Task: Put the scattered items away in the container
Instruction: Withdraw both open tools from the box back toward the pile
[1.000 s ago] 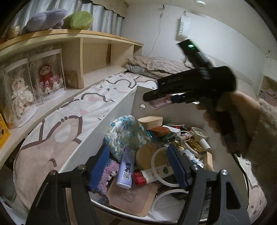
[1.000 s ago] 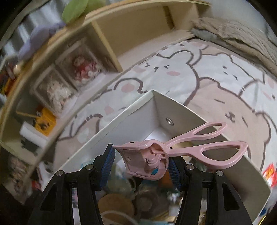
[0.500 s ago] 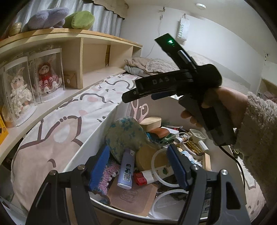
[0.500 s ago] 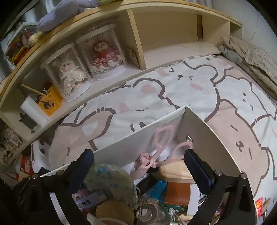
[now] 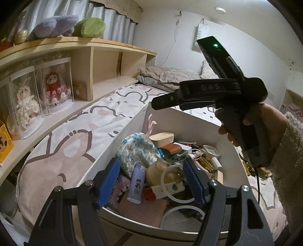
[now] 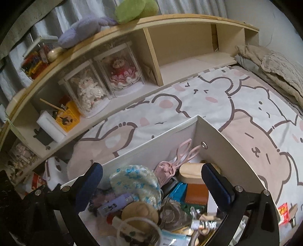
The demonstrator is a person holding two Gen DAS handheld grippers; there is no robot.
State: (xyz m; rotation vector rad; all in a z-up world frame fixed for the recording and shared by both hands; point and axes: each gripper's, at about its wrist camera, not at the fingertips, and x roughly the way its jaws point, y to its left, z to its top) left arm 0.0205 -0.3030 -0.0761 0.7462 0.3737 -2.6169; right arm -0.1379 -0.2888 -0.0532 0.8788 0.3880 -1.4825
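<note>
Bear-print bedding (image 6: 208,106) is spread under a white container (image 6: 223,140). Inside its far corner a pink eyelash curler (image 6: 174,160) is propped. The right gripper (image 6: 151,181) is held wide open, empty; the left gripper (image 5: 151,181) is held part-open, empty.

The room is dimly lit by a ceiling lamp (image 5: 219,9). Straight lines are bowed strongly toward dark, vignetted edges. Slight blur is seen in the right wrist view; shadows are soft.
</note>
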